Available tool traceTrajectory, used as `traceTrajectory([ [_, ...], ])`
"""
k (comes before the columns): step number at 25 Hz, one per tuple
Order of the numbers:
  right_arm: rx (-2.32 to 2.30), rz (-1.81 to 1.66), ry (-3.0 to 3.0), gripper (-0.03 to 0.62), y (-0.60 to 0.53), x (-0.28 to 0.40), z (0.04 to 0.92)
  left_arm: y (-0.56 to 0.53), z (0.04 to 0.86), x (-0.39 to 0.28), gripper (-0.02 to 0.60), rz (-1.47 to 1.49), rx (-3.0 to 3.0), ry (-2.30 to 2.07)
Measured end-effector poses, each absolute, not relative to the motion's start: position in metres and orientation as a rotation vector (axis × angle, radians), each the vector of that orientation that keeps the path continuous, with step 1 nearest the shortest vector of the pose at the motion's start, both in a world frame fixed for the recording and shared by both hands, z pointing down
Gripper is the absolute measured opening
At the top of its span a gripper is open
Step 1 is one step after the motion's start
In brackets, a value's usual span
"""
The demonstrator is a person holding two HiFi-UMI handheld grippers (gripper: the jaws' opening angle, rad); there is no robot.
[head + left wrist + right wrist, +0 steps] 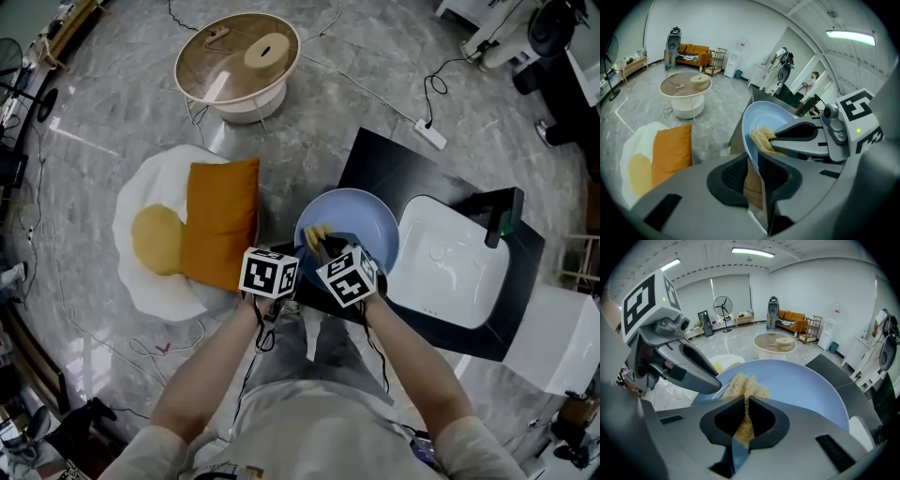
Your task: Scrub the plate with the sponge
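By the counter (375, 164), left gripper (753, 162) clamps the pale-blue plate (761, 115); right gripper (746, 405) pinches a fibrous yellow sponge (744, 384).

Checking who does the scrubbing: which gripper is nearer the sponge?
Right. The right gripper is shut on the sponge, holding it against the plate. The left gripper clamps the plate's rim just beside the sponge.

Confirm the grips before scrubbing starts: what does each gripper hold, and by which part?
Left gripper clamps the plate by its near rim; right gripper pinches the sponge by its near end.
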State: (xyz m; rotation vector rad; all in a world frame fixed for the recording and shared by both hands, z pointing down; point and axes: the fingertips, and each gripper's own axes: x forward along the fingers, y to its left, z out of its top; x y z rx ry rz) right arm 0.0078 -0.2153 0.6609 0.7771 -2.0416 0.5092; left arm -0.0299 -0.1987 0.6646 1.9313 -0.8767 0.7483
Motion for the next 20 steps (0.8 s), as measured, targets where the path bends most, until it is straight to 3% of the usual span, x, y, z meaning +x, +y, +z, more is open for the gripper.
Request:
traceTrajectory([
  [7,0.829,0.472,-2.030,0.051,-0.247,0.017,0.661,-0.199,0.664,-0.032,0.071,0.727,1.889,-0.914],
  [20,0.963,0.443,-1.876,0.051,-0.254,0.106,0.657,-0.211,0.662,-0.037,0.032,0.711,1.776,-1.025],
])
